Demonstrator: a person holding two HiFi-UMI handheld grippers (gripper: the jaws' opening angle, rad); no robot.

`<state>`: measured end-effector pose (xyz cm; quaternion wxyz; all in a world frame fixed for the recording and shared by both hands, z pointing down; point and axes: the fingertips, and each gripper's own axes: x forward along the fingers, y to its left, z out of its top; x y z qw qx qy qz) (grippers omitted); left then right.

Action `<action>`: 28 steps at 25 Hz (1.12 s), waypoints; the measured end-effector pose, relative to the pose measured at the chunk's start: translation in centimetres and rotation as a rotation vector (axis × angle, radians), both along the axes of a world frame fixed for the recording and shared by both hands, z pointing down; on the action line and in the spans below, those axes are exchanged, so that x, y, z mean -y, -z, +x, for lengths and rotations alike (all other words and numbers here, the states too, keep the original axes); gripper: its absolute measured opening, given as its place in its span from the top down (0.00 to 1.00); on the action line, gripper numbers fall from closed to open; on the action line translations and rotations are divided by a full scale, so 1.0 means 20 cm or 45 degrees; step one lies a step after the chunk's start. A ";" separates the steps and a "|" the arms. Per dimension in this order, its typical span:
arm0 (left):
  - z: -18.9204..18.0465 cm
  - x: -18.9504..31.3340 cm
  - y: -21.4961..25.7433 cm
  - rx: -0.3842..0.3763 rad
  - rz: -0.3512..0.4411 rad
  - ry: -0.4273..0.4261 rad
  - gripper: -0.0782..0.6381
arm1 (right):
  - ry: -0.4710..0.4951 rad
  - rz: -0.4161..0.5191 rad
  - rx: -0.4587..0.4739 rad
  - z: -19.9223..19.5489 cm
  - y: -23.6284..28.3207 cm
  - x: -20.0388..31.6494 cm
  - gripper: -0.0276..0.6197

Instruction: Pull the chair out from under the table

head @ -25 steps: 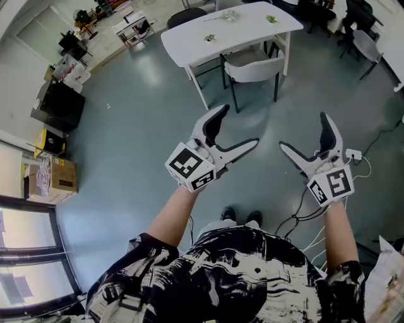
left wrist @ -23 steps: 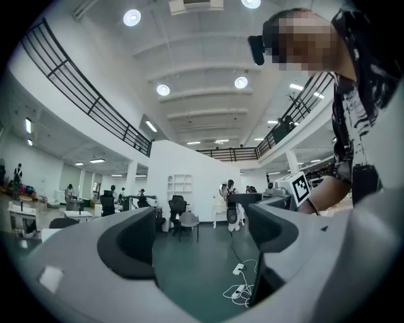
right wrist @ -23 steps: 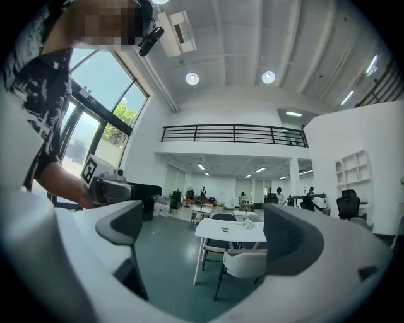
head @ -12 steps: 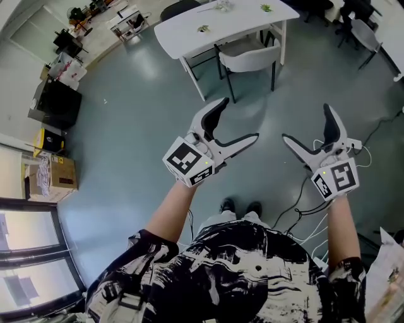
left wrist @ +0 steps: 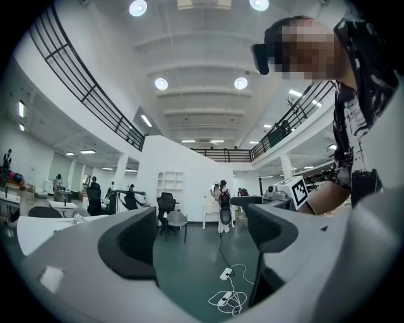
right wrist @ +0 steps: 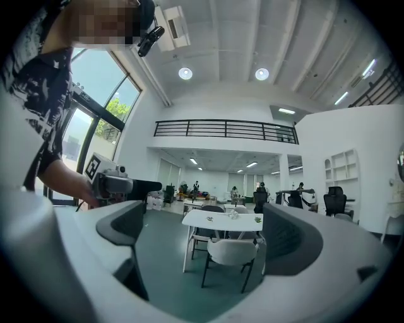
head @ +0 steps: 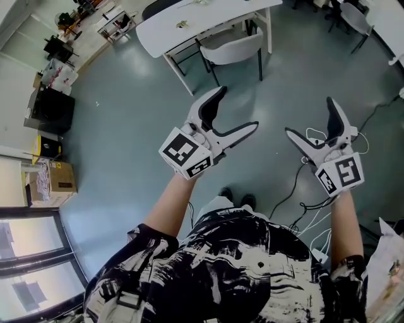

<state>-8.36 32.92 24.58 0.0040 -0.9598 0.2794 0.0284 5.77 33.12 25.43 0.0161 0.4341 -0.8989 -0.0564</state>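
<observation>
The white chair (head: 233, 47) stands at the near side of the white desk (head: 189, 19), at the top of the head view, with its back toward the person and its seat partly under the desk top. Both grippers are held up over the grey-green floor (head: 132, 120), well apart from the chair and touching nothing. The left gripper (head: 235, 110) points up and to the right; its fingers (left wrist: 129, 243) stand wide apart with only floor and a white power strip (left wrist: 226, 274) with coiled cable visible between them. The right gripper (head: 310, 118) is likewise spread wide, and between its fingers (right wrist: 293, 240) its own view frames the distant chair and desk, with nothing in its grasp. Small items lie on the desk top. Cables (head: 309, 208) trail across the floor near the person's feet, and a cardboard box (head: 53, 178) sits at the left by the windows.
</observation>
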 end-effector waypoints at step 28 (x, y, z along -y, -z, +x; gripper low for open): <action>0.15 1.51 -0.12 -0.053 -0.022 0.050 0.29 | 0.111 -0.020 -0.118 0.04 -0.04 1.56 0.12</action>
